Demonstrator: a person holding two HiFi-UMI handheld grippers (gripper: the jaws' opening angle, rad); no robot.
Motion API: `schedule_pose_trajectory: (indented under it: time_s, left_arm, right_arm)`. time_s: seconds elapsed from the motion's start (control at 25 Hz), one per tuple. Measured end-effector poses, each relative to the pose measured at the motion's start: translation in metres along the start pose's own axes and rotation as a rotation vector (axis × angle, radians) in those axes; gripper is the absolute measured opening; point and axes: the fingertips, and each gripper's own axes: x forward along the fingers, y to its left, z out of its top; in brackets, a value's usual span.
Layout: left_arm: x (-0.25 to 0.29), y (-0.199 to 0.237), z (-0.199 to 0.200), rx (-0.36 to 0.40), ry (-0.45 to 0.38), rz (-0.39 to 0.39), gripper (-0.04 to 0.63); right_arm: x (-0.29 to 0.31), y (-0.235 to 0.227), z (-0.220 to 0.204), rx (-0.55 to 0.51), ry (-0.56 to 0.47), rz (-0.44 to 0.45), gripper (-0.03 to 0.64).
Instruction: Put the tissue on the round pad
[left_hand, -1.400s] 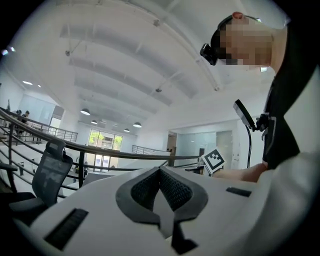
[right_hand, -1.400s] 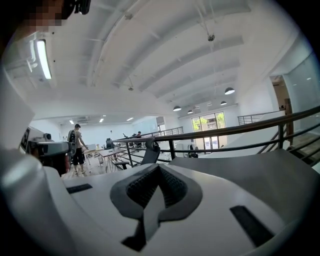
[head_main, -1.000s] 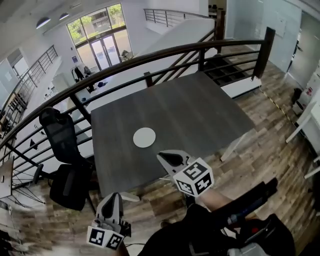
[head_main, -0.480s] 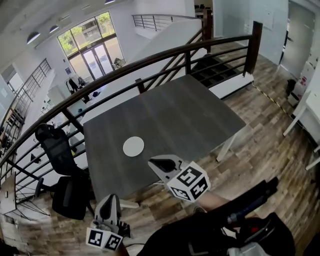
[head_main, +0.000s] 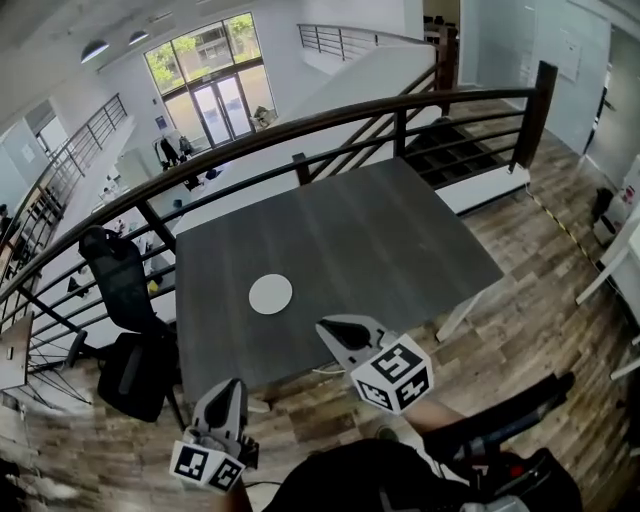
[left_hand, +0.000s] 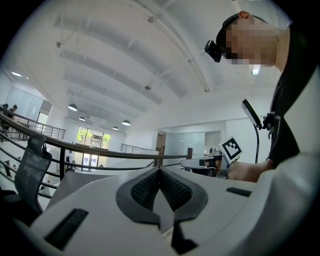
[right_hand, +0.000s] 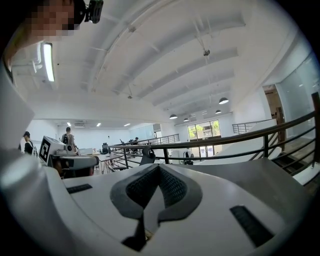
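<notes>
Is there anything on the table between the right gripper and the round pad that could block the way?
Nothing visible does. The right gripper, jaws shut and empty, hovers at the near edge of the table; only bare tabletop lies between it and the round pad. No tissue shows in any view.

Pale grey left gripper (head_main: 228, 392) and right gripper (head_main: 338, 332), black-and-white marker cubes (head_main: 393, 373), dark ribbed pads (left_hand: 145, 189), dark clothing (head_main: 380, 482).

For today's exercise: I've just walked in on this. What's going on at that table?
A person stands at a grey table, a gripper in each hand. The left gripper and right gripper are both shut and empty, near the table's front edge. A white round pad lies on the table. No tissue is in view.
</notes>
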Motion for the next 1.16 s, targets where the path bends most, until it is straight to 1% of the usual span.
schedule_pose_trajectory:
  time_s: [0.2, 0.52, 0.76, 1.16]
  left_arm:
    - [0.001, 0.001, 0.005, 0.006, -0.011, 0.021, 0.003]
    - [-0.004, -0.001, 0.004, 0.008, -0.011, 0.031, 0.003]
    - [-0.010, -0.006, 0.003, 0.001, -0.010, 0.004, 0.003]
    - [-0.027, 0.002, 0.003, -0.001, -0.015, -0.006, 0.003]
  right_arm:
    - [0.008, -0.004, 0.000, -0.023, 0.008, 0.018, 0.001]
    - [0.009, 0.004, 0.002, -0.019, -0.004, 0.039, 0.000]
    - [0.008, 0.012, 0.000, -0.019, -0.001, 0.039, 0.000]
    - [0.008, 0.028, 0.001, -0.020, -0.009, 0.022, 0.001]
